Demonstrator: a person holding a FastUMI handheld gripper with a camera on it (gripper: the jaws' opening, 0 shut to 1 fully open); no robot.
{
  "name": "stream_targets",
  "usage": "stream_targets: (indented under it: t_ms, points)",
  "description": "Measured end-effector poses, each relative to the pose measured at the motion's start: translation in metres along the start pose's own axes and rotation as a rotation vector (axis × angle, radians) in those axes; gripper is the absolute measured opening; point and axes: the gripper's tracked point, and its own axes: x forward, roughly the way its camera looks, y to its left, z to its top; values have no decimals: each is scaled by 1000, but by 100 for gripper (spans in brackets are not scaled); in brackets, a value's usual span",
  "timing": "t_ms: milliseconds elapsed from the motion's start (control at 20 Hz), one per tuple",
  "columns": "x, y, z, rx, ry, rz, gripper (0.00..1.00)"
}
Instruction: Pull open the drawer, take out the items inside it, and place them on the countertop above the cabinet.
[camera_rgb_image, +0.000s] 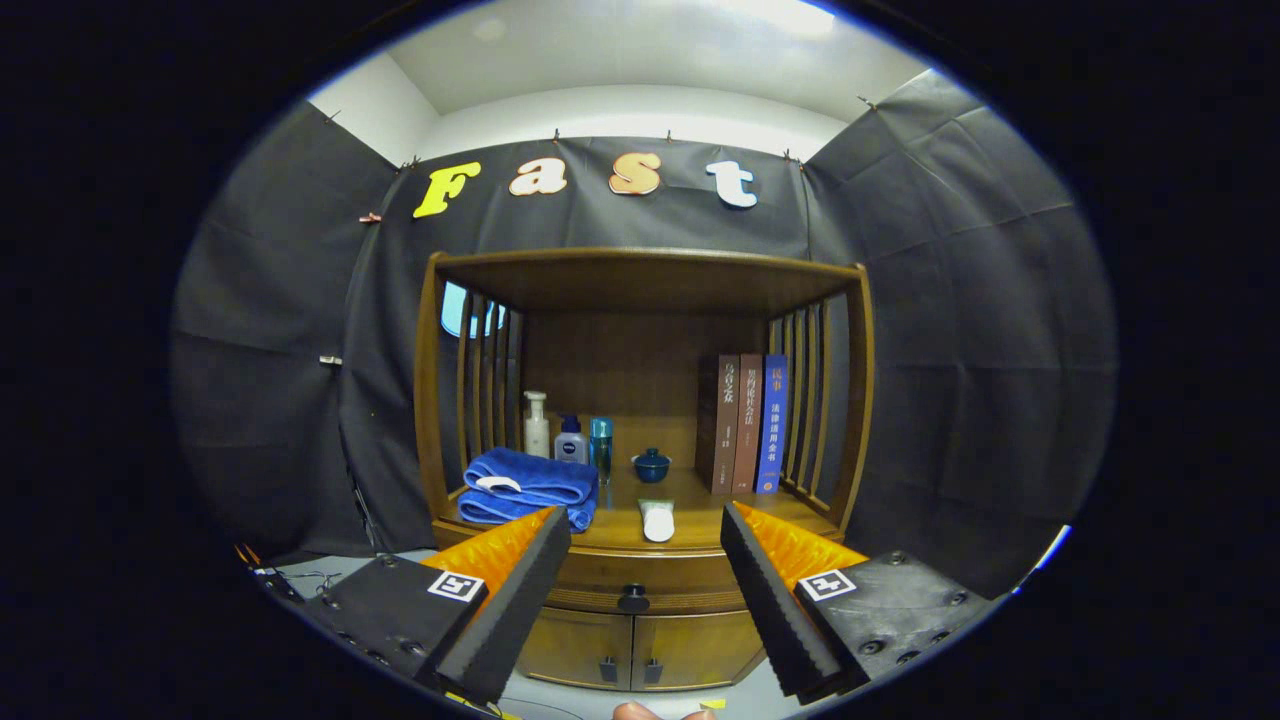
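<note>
The gripper (645, 535) hangs released, its two black ribbed fingers (515, 600) spread wide with nothing between them. Straight ahead, in the gap between the fingers, sits the wooden cabinet's drawer (640, 580), closed, its dark knob (633, 598) centred. Just beyond it on the countertop (700, 520) lies a white tube (657, 521). Above the left finger's tip rests a folded blue towel (525, 485); behind that stand three bottles (568, 435). Further back are a small blue lidded bowl (651, 465) and, toward the right finger's side, three upright books (745, 422).
</note>
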Motion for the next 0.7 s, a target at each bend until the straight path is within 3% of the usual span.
stream_targets:
  t_ms: [350, 700]
  points:
    - [-63, 20, 51, 27, 4, 33, 98]
    - [-109, 8, 77, 70, -9, 24, 98]
